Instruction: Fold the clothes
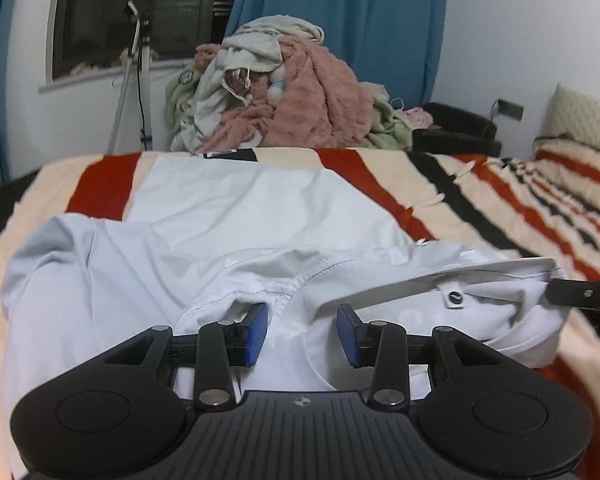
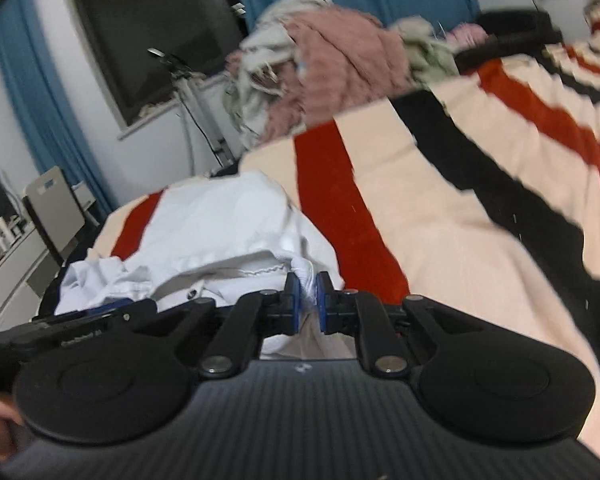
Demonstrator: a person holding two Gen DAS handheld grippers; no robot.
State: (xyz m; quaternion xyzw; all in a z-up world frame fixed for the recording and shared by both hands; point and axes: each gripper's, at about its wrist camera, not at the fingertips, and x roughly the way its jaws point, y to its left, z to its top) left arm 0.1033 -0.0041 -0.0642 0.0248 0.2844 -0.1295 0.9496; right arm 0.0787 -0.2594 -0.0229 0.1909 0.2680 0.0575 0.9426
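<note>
- Now the white shirt [image 1: 204,216] is lying crumpled across the striped blanket [image 1: 480,184], collar end nearest.
- Right gripper [image 2: 309,300] is pinching a bunched fold of its cloth.
- Left gripper [image 1: 302,334] is hovering with jaws parted over the neckline, pressing nothing.
- It is looking light, limp and likely to sag, so seams and hems are probably offering the firmest hold.

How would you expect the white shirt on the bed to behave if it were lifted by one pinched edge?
The white shirt would probably hang limp: it already lies wrinkled and bunched. It looks thin, so likely light. Where the right gripper pinches it, the cloth gathers into a small fold, so it may slip.
</note>
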